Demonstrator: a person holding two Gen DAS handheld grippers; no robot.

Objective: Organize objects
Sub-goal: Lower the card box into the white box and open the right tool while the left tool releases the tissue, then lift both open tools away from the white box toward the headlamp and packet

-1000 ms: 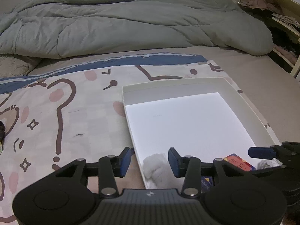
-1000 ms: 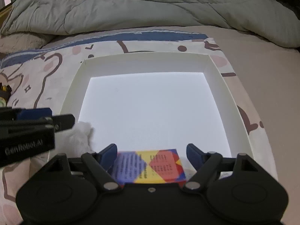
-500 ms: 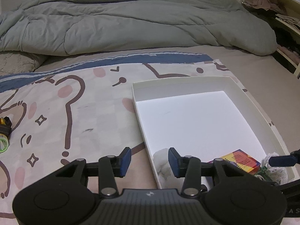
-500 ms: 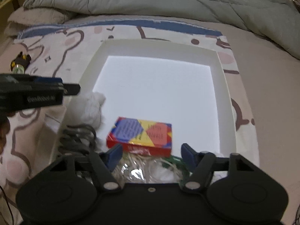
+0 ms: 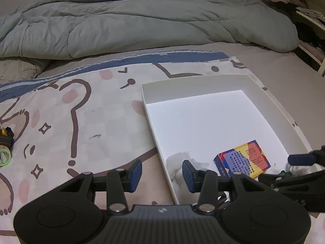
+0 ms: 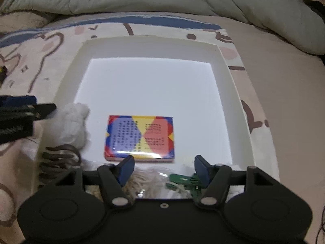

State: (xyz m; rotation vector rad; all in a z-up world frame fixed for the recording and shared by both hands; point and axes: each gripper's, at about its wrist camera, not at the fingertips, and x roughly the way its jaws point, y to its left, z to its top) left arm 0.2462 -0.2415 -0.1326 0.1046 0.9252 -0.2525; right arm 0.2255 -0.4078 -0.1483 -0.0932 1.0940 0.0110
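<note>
White tray (image 6: 233, 85) beneath both released hand-held grippers, left (image 5: 161, 170) and right (image 6: 164, 168), empty.

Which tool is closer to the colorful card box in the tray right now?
The right tool. It hovers open just short of the colorful card box. The left tool straddles the white tray's left wall, off to the box's left.

Bed (image 5: 264, 57) bearing grey duvet (image 5: 142, 20), cartoon-print sheet (image 5: 81, 111), white tray (image 6: 233, 93), perhaps a flashlight (image 5: 5, 144).
</note>
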